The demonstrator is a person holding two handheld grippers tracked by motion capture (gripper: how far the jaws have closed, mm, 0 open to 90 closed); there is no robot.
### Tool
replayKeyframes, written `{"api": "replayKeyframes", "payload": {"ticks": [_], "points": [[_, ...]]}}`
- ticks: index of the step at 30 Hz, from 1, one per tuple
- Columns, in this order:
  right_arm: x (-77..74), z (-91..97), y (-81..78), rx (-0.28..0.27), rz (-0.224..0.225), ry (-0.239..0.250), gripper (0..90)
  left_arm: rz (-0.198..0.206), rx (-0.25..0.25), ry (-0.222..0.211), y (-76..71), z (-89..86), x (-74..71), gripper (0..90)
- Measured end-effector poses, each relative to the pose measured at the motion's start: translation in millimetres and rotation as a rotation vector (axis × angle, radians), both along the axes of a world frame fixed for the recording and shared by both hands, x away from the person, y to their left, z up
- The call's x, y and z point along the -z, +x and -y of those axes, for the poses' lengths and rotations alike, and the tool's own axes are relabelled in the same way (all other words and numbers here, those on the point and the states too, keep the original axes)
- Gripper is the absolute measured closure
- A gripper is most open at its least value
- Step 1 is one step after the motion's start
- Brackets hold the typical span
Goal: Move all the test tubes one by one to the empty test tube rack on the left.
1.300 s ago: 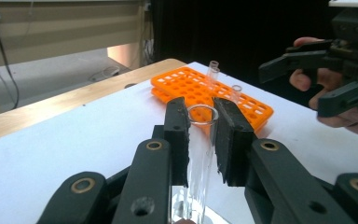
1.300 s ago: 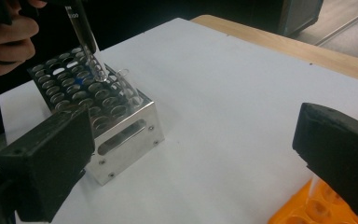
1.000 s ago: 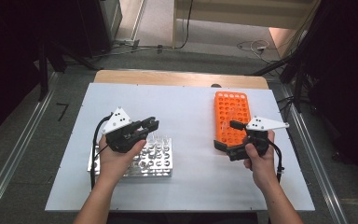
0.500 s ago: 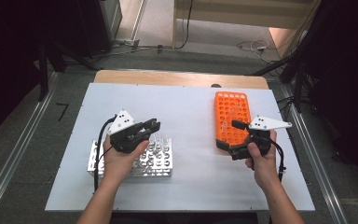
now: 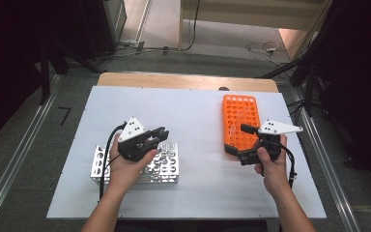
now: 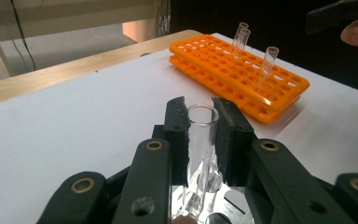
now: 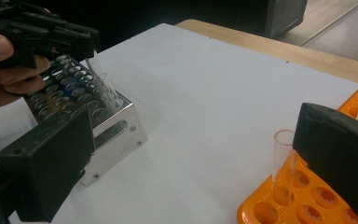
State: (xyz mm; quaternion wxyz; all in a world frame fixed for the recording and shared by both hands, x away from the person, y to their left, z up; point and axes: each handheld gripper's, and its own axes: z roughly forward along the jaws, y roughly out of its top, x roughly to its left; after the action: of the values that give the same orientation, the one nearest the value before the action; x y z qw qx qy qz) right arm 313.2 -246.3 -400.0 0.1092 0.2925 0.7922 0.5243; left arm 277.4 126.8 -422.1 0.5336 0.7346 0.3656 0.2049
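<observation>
My left gripper [image 5: 162, 136] [image 6: 200, 116] is shut on a clear test tube [image 6: 201, 135] just below its open rim. It holds the tube, slightly tilted, over the far right corner of the metal tube rack [image 5: 101, 166] [image 7: 121, 123]. In the right gripper view the left gripper [image 7: 89, 46] sits above that tube [image 7: 104, 89], whose lower end reaches the rack's holes. My right gripper [image 5: 239, 141] [image 7: 191, 154] stands open at the near left corner of the orange rack [image 5: 241, 111] [image 7: 279, 207]. One clear tube [image 7: 282, 163] stands in that rack beside its right jaw.
The orange rack [image 6: 214, 58] holds three upright clear tubes [image 6: 267, 63] and has many free holes. The metal rack holds several more tubes. A white tabletop [image 5: 193, 111] with a wooden far edge [image 5: 183, 80] lies between the racks.
My left gripper has sunk slightly toward the metal rack with the tube still in its jaws. The right gripper has stayed put.
</observation>
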Motion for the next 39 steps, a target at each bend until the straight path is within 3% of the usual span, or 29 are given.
{"api": "replayKeyframes", "payload": {"ticks": [8,14,20,34,39], "points": [[0.3,0.6,0.3,-0.002,0.001,0.001,0.0,0.011,-0.011,0.036,-2.5,4.0,4.4,75.7],[0.4,1.1,0.6,-0.001,0.002,0.002,0.0,-0.007,-0.011,0.054,-2.2,5.6,6.0,75.6],[0.2,2.2,0.9,0.001,0.005,0.002,0.0,-0.062,-0.021,0.086,-0.1,6.3,7.4,75.2],[0.8,4.4,2.1,0.006,0.001,0.004,0.0,-0.140,-0.012,0.160,3.7,12.1,12.0,74.4],[1.1,5.1,2.4,0.007,0.000,0.002,0.0,-0.156,-0.010,0.157,4.6,11.3,12.0,73.6]]}}
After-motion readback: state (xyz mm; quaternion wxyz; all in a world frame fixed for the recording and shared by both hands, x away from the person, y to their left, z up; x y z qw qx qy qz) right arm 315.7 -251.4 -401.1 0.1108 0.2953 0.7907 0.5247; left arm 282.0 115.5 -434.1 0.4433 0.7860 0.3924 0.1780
